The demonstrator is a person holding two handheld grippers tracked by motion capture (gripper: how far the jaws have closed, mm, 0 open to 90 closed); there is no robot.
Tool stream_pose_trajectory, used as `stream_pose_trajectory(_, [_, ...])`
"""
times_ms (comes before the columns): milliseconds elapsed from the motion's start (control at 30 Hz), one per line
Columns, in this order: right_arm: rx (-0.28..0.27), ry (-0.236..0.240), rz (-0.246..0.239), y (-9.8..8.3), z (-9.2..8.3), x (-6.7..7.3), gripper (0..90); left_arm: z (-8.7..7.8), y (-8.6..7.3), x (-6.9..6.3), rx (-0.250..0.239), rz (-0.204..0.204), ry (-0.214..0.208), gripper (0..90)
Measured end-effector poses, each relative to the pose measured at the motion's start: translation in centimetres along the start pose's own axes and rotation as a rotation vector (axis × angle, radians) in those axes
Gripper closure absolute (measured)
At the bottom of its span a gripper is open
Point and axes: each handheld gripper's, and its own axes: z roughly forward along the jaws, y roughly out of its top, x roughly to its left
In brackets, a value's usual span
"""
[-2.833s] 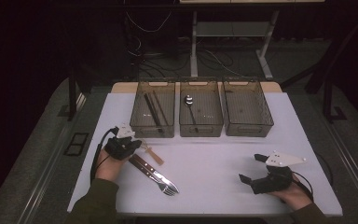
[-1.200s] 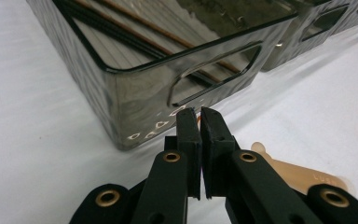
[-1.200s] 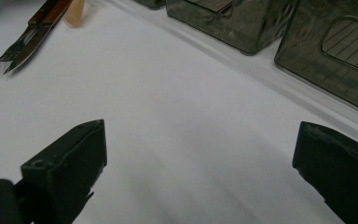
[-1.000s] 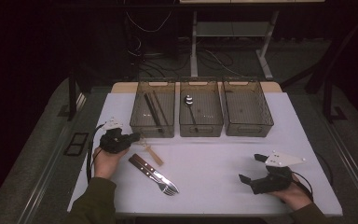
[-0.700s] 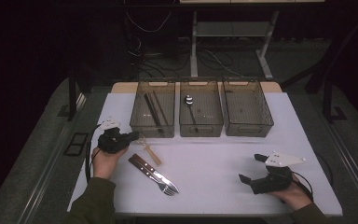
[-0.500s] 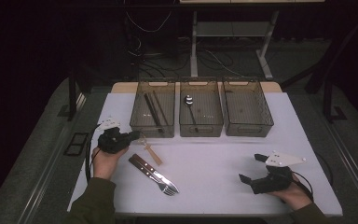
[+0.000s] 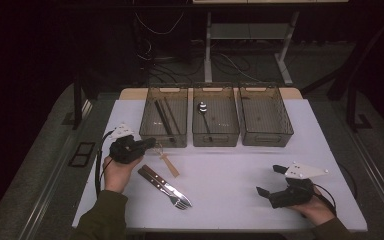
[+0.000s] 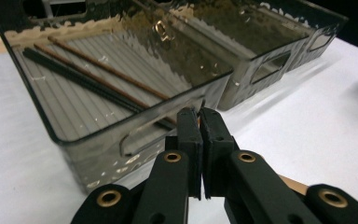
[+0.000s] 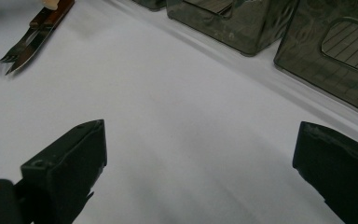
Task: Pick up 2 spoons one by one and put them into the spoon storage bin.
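left gripper (image 7: 150,144): closed on wooden stick (image 7: 170,164), left of centre, before left bin (image 7: 164,137) | right gripper (image 7: 270,180): held wide, lower right, on table (image 7: 230,175)

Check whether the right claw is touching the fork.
Apart: the high view shows bare white table between the right claw and the fork.

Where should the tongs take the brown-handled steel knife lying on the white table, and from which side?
Probably by its brown handle, coming down from above with the jaws across its width. The brown-handled steel knife lies flat and diagonal, handle end nearest the left tongs. The matching fork lies tight along its near side, leaving the inner jaw little room.
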Motion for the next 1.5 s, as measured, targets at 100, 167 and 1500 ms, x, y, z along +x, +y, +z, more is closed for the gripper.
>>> stream_pose_trajectory(100, [-0.001, -0.003, 0.004, 0.0, 0.0, 0.0, 3.1, 0.1, 0.4, -0.3, -0.010, 0.008, -0.009, 87.7])
stream_pose_trajectory(167, [0.001, -0.005, 0.004, 0.0, 0.1, 0.0, 3.1, 0.2, 0.7, -0.5, -0.013, 0.015, -0.013, 87.7])
stream_pose_trajectory(1500, [-0.016, 0.000, 0.015, 0.1, -0.1, 0.0, 3.1, 7.3, 9.4, -4.3, -0.064, 0.053, -0.076, 87.8])
